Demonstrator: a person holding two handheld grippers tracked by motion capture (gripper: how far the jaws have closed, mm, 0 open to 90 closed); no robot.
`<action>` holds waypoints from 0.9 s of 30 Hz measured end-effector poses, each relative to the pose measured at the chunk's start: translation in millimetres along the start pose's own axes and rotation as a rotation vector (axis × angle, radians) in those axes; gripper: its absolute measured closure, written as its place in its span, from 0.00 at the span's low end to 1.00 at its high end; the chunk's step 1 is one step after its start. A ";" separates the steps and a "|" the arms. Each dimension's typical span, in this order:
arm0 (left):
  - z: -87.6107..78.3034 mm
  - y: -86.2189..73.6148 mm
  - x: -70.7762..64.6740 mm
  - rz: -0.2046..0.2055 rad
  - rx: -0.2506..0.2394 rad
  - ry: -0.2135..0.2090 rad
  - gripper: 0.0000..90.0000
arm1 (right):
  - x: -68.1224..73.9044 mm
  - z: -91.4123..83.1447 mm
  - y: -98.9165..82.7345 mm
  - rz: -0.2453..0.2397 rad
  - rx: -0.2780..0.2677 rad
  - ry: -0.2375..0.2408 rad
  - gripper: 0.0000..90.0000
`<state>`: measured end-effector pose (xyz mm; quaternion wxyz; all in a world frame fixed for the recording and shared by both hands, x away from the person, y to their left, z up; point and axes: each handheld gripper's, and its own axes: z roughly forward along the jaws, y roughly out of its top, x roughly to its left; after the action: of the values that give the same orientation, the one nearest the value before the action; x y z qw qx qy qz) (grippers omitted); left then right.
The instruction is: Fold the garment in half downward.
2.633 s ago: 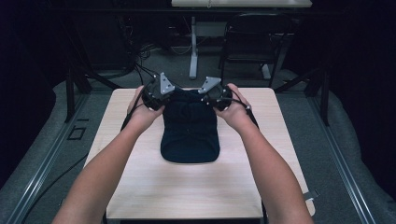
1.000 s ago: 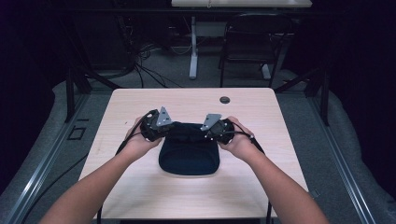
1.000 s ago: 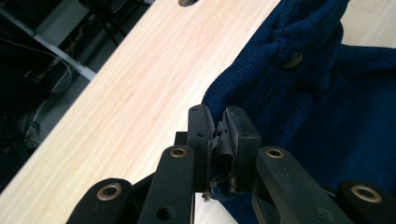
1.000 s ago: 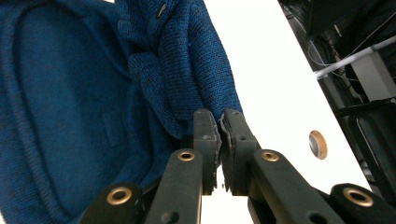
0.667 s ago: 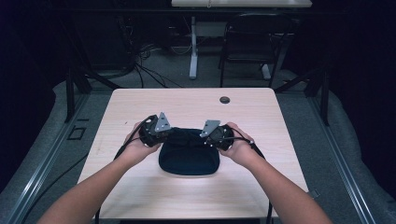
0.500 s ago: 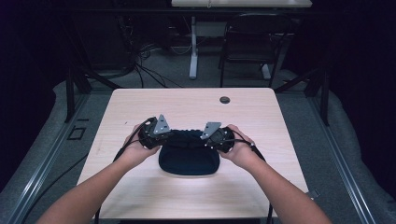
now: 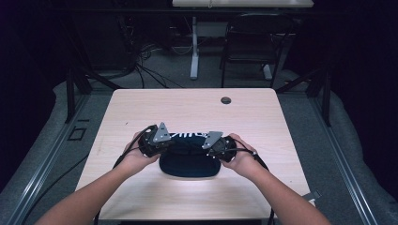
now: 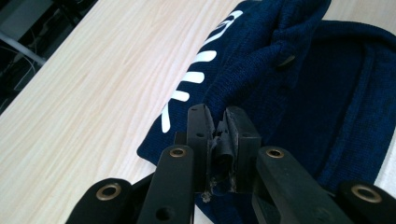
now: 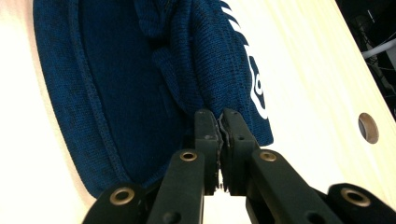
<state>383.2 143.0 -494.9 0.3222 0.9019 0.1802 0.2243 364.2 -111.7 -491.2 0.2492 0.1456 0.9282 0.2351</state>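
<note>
The navy knit hat (image 7: 189, 157) lies flat mid-table, long axis crosswise between the hands; left gripper (image 8: 218, 135) and right gripper (image 9: 220, 135) each pinch its folded-over edge, equally near.

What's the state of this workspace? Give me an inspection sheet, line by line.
Surface: pale wood-grain table, with a small round hole near its far edge.
Job's things: dark navy knitted hat with white lettering, far edge folded over toward the person.
Clutter: nothing seen.
Grippers: left gripper and right gripper each shut on the hat's folded edge, one at each side.
Cables: black gripper cable trails off the table; more cables on the floor.
Surroundings: dark room, grey floor mat, a chair beyond.
</note>
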 end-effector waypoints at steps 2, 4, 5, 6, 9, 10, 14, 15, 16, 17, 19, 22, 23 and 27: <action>-1.0 -2.9 -2.2 -0.013 -0.008 -0.008 0.91 | 2.9 -0.2 -2.7 0.027 -0.012 0.014 0.96; -1.0 -4.6 -6.2 -0.007 -0.001 -0.018 0.91 | 5.5 0.0 -4.8 0.016 0.004 0.016 0.96; -1.0 -4.6 -6.2 -0.007 -0.001 -0.018 0.91 | 5.5 0.0 -4.8 0.016 0.004 0.016 0.96; -0.6 -5.8 -8.3 -0.003 0.002 -0.022 0.91 | 9.4 1.4 -6.5 0.006 0.008 0.018 0.96; 0.5 -11.9 -13.6 -0.015 0.004 -0.040 0.91 | 12.5 1.0 -9.7 0.027 -0.003 0.040 0.96; 0.8 -13.5 -15.0 -0.017 0.005 -0.043 0.91 | 14.0 1.8 -11.5 0.028 -0.008 0.044 0.96; 3.8 -19.1 -21.5 0.002 0.021 -0.051 0.90 | 20.9 3.1 -13.8 0.016 0.010 0.056 0.96; 4.3 -21.0 -22.6 -0.003 0.023 -0.059 0.90 | 24.2 4.8 -14.8 0.030 -0.001 0.059 0.96; 4.8 -23.0 -23.8 -0.003 0.023 -0.063 0.90 | 25.7 4.8 -15.1 0.015 0.013 0.061 0.96; 4.8 -23.0 -23.8 -0.003 0.023 -0.063 0.90 | 28.5 6.1 -16.3 0.020 0.007 0.067 0.96; 6.1 -29.0 -28.2 -0.014 0.030 -0.083 0.90 | 33.1 7.8 -17.6 0.010 0.010 0.074 0.96; 7.4 -34.8 -33.0 -0.008 0.036 -0.102 0.88 | 38.8 10.6 -19.9 0.017 0.009 0.085 0.95; 7.4 -34.8 -33.0 -0.008 0.036 -0.102 0.88 | 40.3 11.4 -20.7 0.023 0.007 0.093 0.95; 9.5 -41.0 -40.7 0.006 0.049 -0.117 0.86 | 45.3 13.2 -22.3 0.034 0.007 0.116 0.94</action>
<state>346.8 148.9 -540.4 0.3092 0.9217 0.1635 0.1675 330.0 -108.3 -530.5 0.1905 0.1484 0.9392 0.2440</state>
